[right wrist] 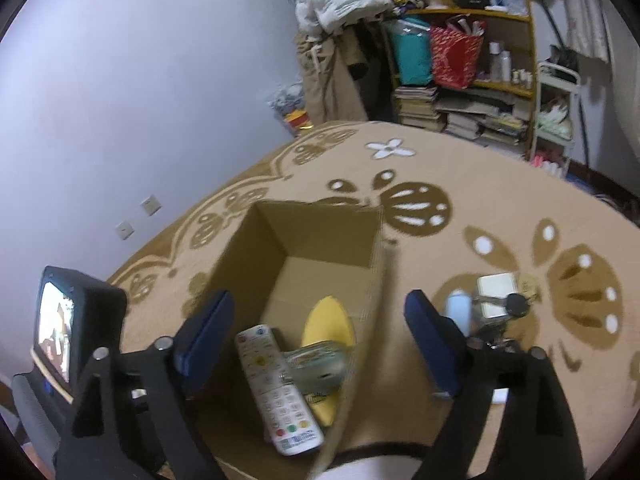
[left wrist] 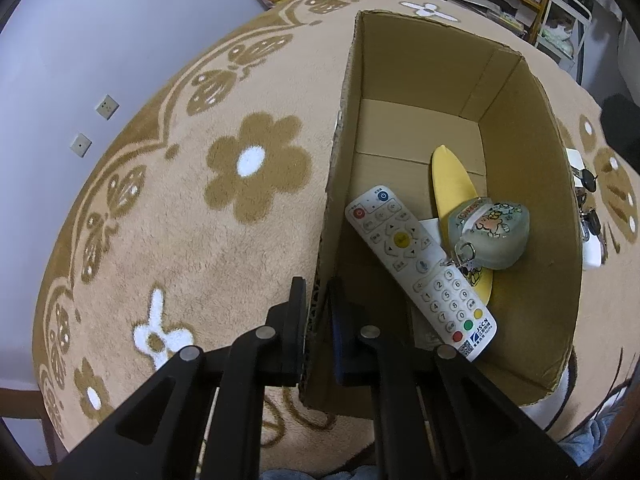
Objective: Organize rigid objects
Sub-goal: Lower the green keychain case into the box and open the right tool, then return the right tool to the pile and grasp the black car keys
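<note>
Remote (left wrist: 420,272) in cardboard box (left wrist: 532,184) reads "JSCN". My left gripper (left wrist: 317,300) pinches the box wall; my right gripper (right wrist: 320,328) gapes wide above.

Tan flower-patterned rug (left wrist: 168,216), brown cardboard box (left wrist: 524,184), white remote (left wrist: 420,268).

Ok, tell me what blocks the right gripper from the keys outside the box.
Nothing visible does. The right gripper hangs open above the cardboard box; the keys lie on the carpet past the box's right wall, with only open air between.
</note>
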Motion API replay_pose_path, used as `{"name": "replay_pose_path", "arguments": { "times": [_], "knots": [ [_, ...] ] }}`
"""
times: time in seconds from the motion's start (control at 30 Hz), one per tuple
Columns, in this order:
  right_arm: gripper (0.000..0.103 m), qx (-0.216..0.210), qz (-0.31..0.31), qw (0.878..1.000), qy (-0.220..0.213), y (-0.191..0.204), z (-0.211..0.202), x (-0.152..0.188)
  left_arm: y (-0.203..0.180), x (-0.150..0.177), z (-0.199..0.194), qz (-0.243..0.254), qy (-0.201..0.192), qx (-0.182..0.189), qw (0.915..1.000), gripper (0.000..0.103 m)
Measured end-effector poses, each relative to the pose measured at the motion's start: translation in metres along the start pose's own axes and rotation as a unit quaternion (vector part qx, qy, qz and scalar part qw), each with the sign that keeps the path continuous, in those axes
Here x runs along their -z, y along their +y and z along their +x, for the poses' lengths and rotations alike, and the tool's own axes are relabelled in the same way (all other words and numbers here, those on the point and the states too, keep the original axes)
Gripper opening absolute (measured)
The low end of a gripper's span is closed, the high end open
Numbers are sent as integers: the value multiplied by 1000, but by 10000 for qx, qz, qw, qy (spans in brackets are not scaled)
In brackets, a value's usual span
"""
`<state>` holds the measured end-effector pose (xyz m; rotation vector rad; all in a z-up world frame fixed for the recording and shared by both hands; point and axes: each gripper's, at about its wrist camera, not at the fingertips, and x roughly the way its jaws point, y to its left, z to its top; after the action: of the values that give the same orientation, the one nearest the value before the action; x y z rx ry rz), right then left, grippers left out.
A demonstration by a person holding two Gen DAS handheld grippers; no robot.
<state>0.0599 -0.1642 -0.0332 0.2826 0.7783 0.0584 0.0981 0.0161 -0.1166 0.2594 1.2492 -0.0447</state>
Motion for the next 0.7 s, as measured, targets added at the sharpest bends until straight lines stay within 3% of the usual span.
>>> {"name": "replay_pose_path", "arguments": {
  "times": [0.47,0.7],
  "knots": [
    [100,732,449,9962,111,-67,1,3,-1,-1,0,70,-6,-67,10000,11],
    [100,790,1025,9914,163,-108,9,10,1,0,0,-7,32,-4,10000,11]
  ]
}}
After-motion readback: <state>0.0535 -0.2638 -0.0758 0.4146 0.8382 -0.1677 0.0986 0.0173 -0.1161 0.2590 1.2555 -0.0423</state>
